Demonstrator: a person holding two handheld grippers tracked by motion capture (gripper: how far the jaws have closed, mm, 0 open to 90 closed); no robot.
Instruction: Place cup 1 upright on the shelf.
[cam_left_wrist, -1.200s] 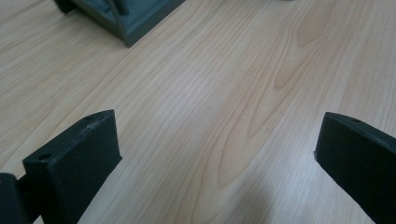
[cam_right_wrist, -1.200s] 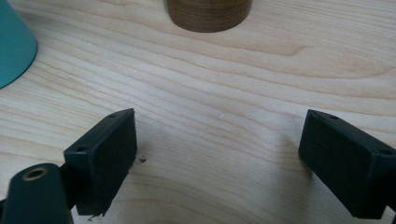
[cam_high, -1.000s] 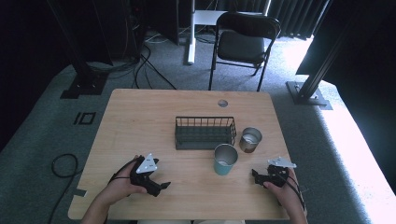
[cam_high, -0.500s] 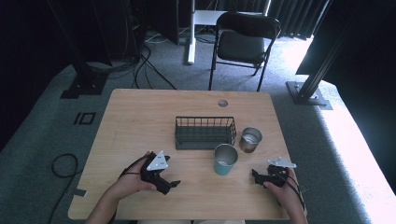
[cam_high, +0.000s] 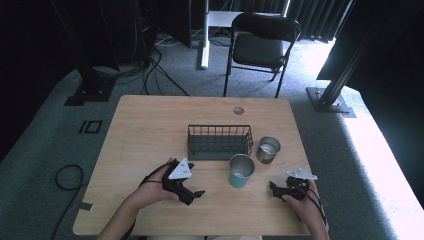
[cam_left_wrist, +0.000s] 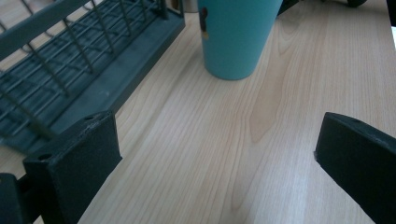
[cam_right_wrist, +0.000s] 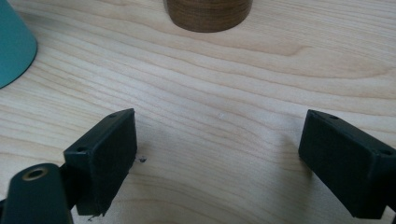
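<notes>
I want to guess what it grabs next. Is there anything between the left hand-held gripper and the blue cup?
No, just bare wooden table. In the left gripper view, the left hand-held gripper is open and the teal cup stands ahead, with the wire basket off to the side.

Smooth matt teal cup (cam_left_wrist: 236, 37), pale grained wood table (cam_high: 150, 130), dark wire basket (cam_high: 219, 141), shiny metal tin (cam_high: 268, 149)

Each hand carries a black claw. The left claw (cam_high: 192, 195) is topped by a pale grey three-cornered plate with small dark screw holes, and a thin black cable loops from it past the wrist. The right claw (cam_high: 274, 188) wears the same kind of plate, with black cable trailing back along the forearm. Up close, the jaws are blocky black pads with a finely grained face (small round holes sit in their top edges). Both forearms are bare of sleeves.
</notes>
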